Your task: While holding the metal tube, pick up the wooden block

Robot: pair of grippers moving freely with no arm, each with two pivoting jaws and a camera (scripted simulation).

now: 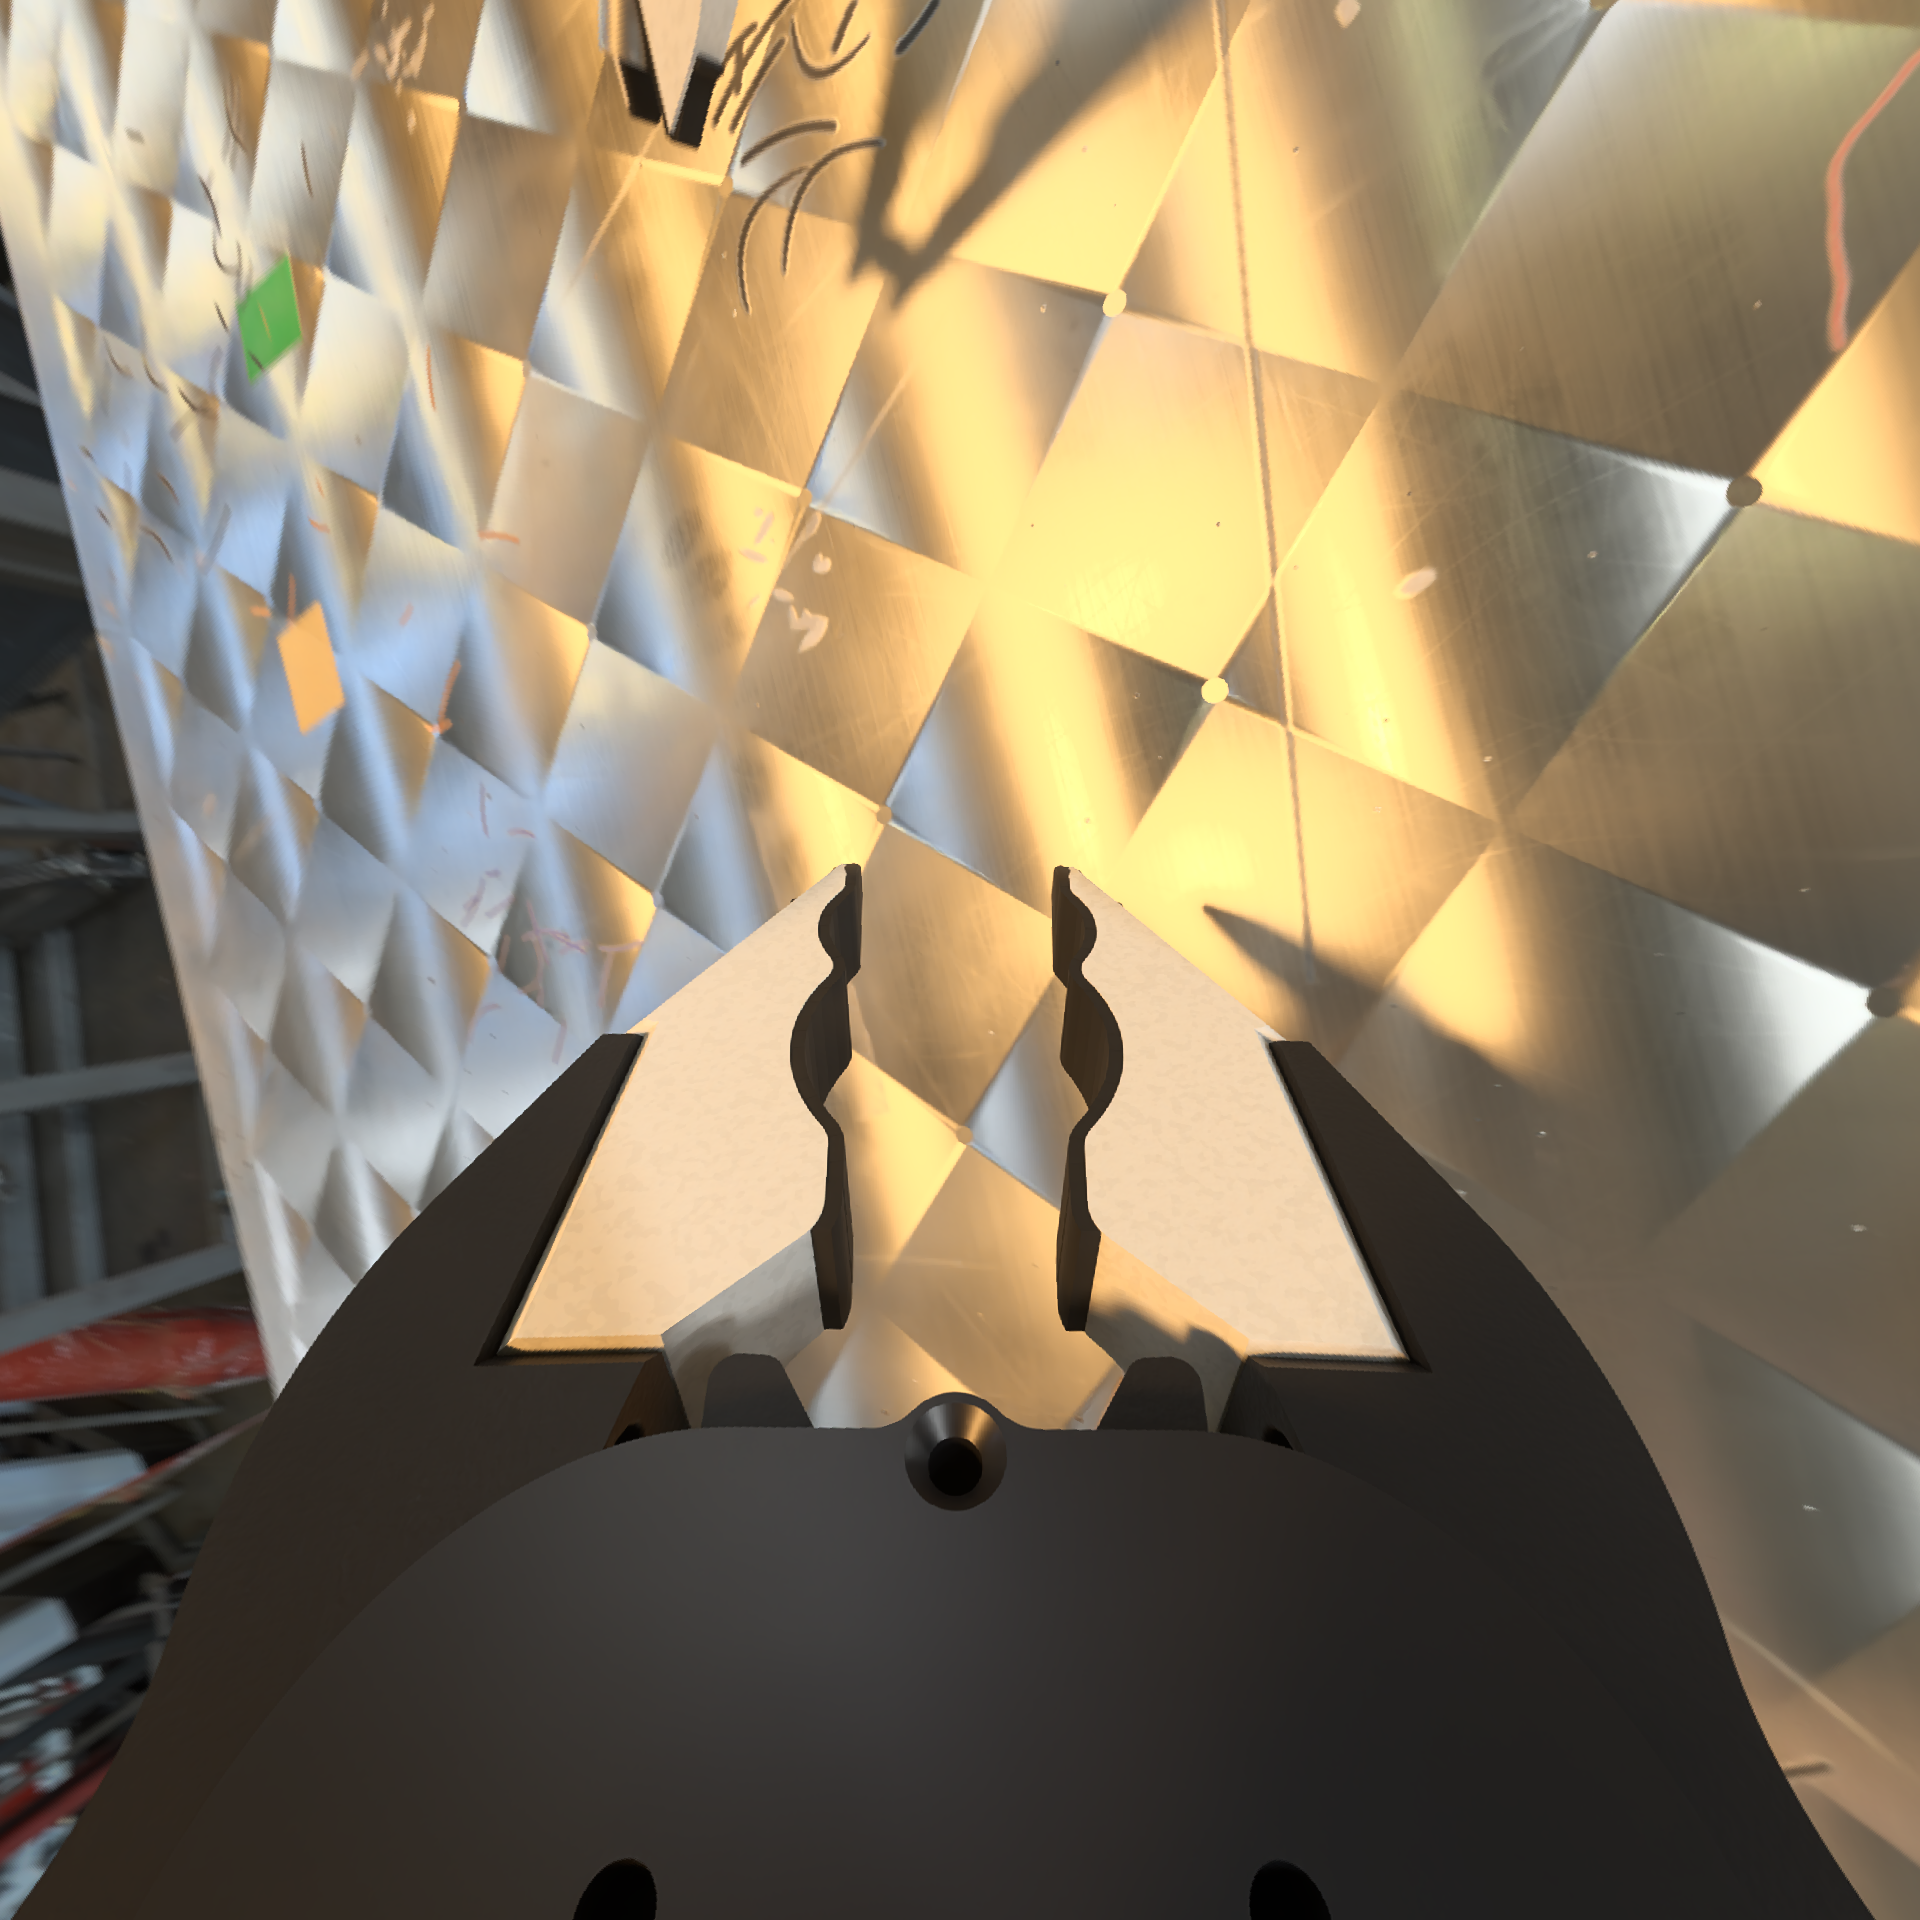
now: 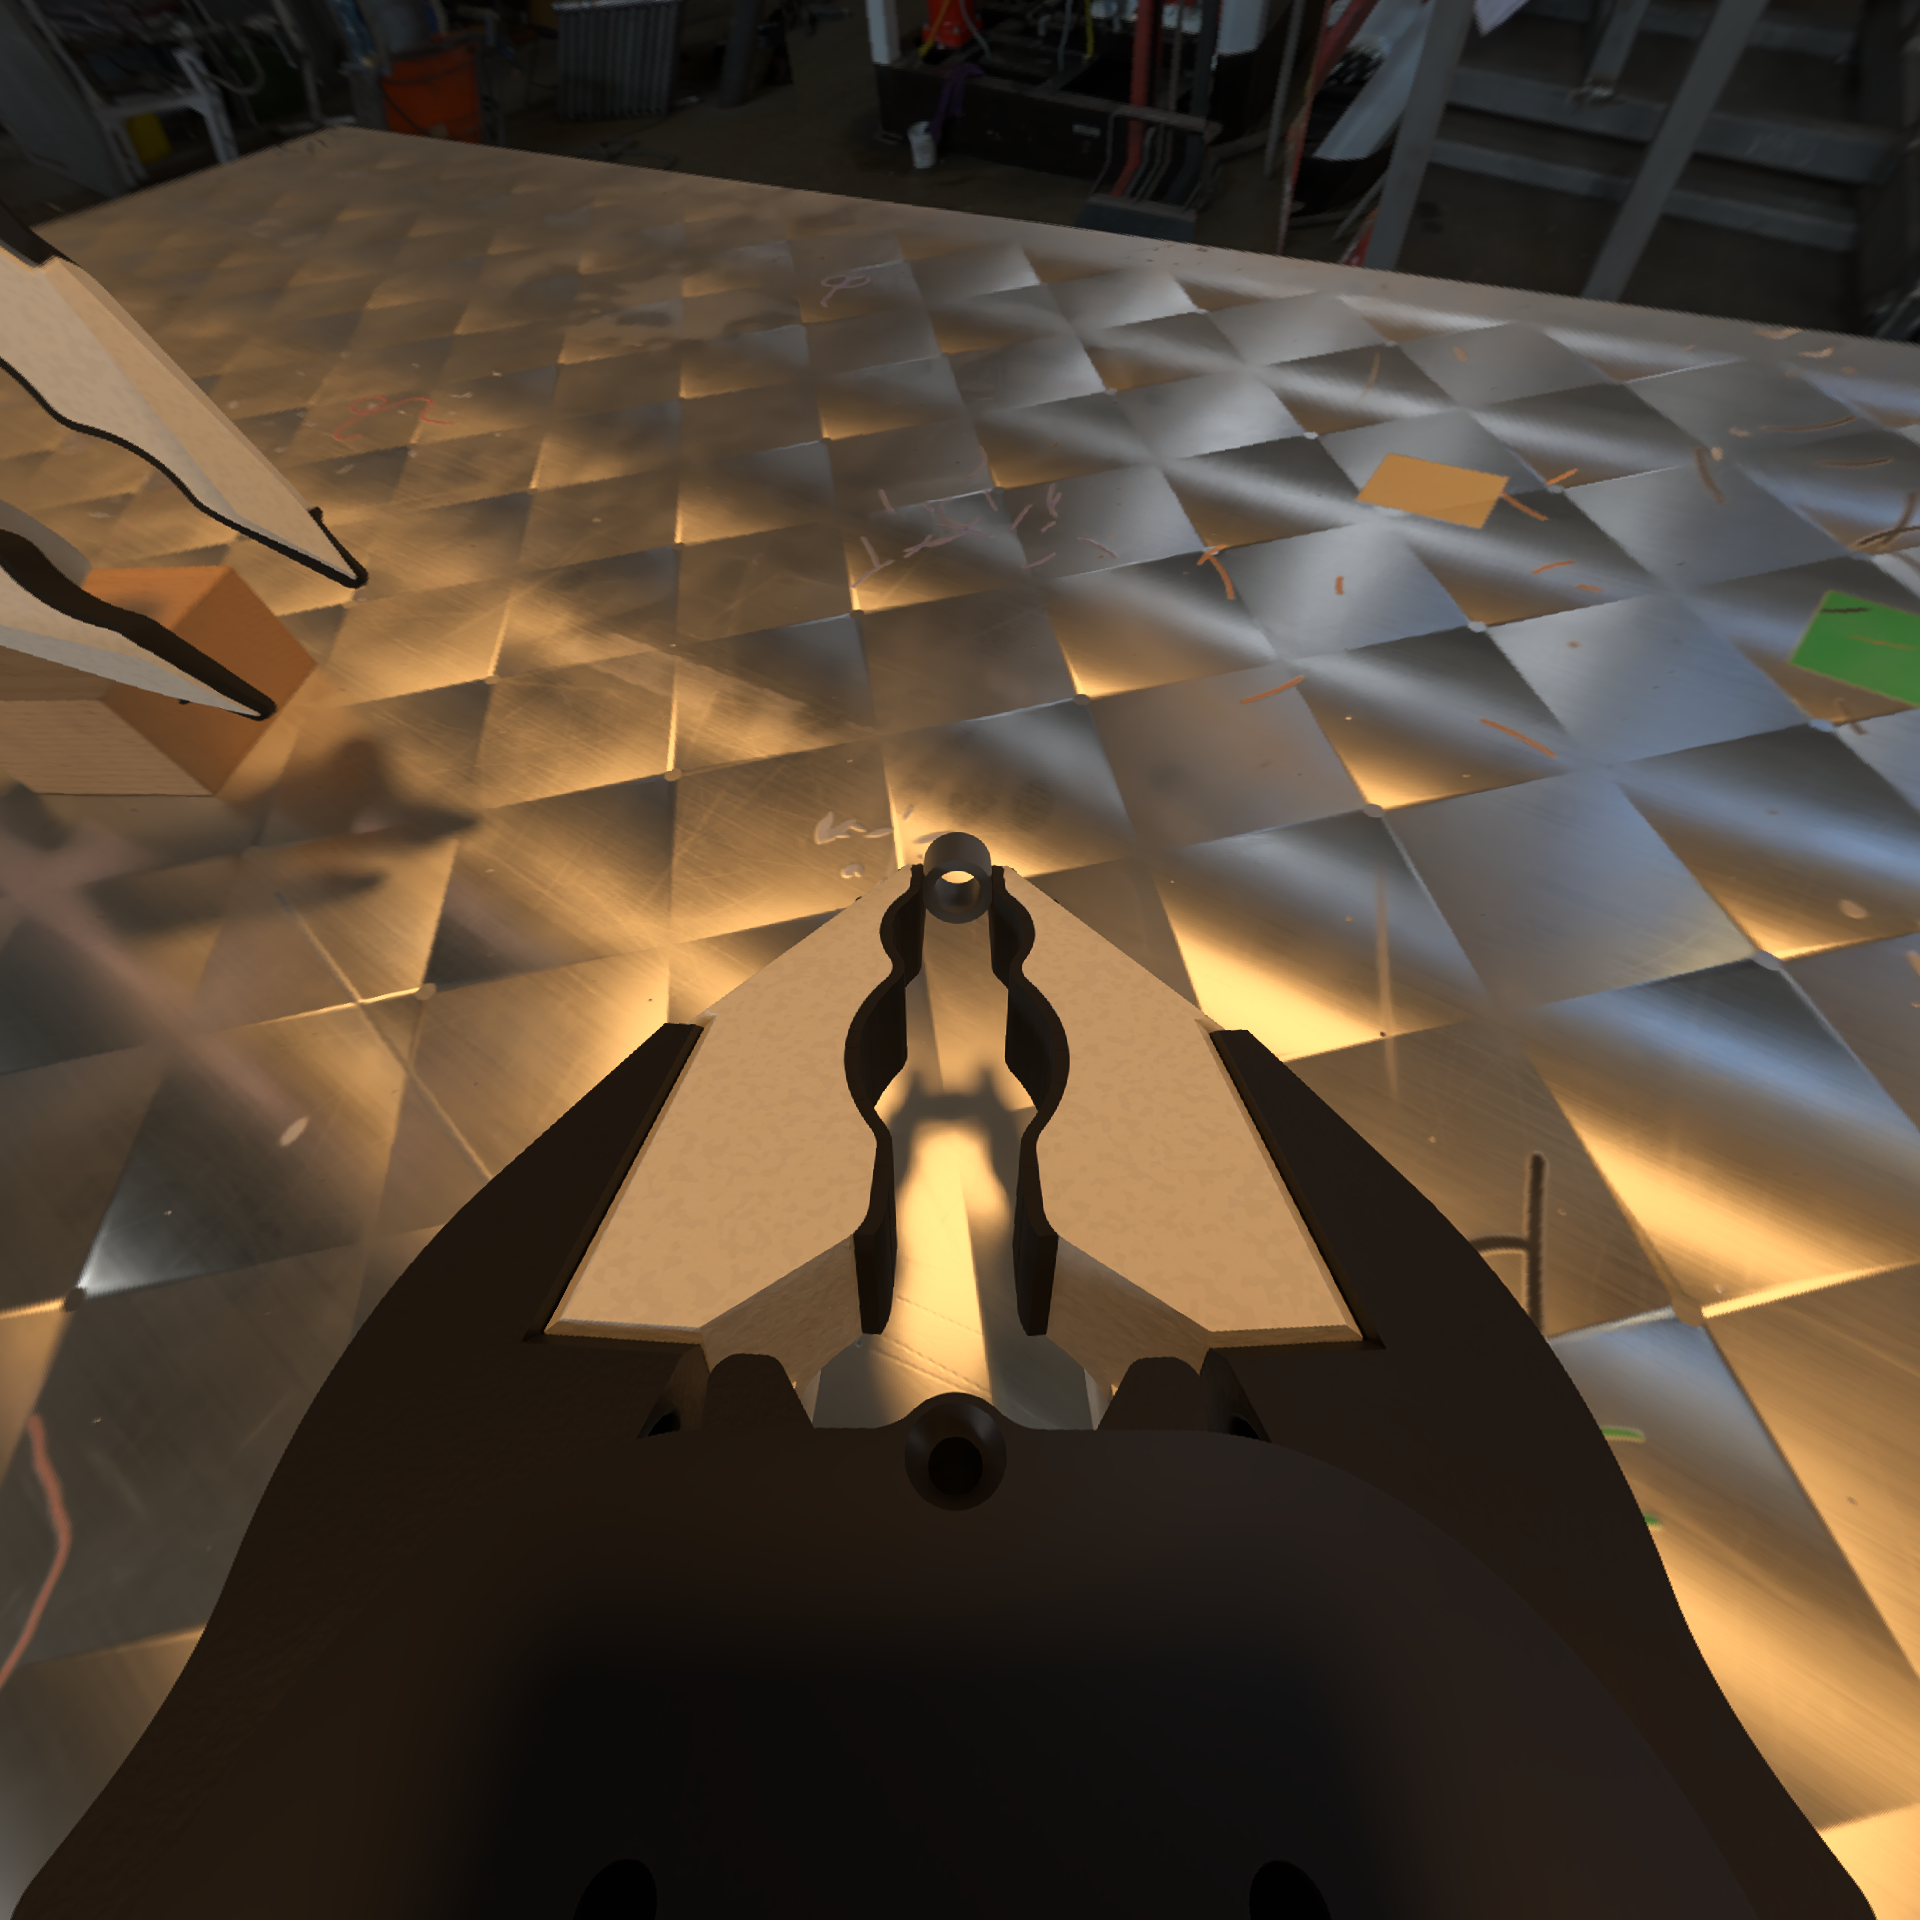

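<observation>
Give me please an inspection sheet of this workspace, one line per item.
Surface: patterned metal table, scribbled and scratched.
Job's things: metal tube at right gripper's tips; wooden block on table, far left.
Clutter: orange patch, green patch.
Grippers: right gripper shut on tube; left gripper open, empty, its fingers above the block.
Cables: nothing seen on table.
Surroundings: dim workshop, racks, orange bucket.

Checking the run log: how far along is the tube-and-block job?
Done: the right gripper is shut on the metal tube, pinched at its fingers' tips. In hand: the left gripper hangs open by the wooden block, which looks to sit on the metal table; its own view shows only bare table. Left: close on the block and lift.
</observation>
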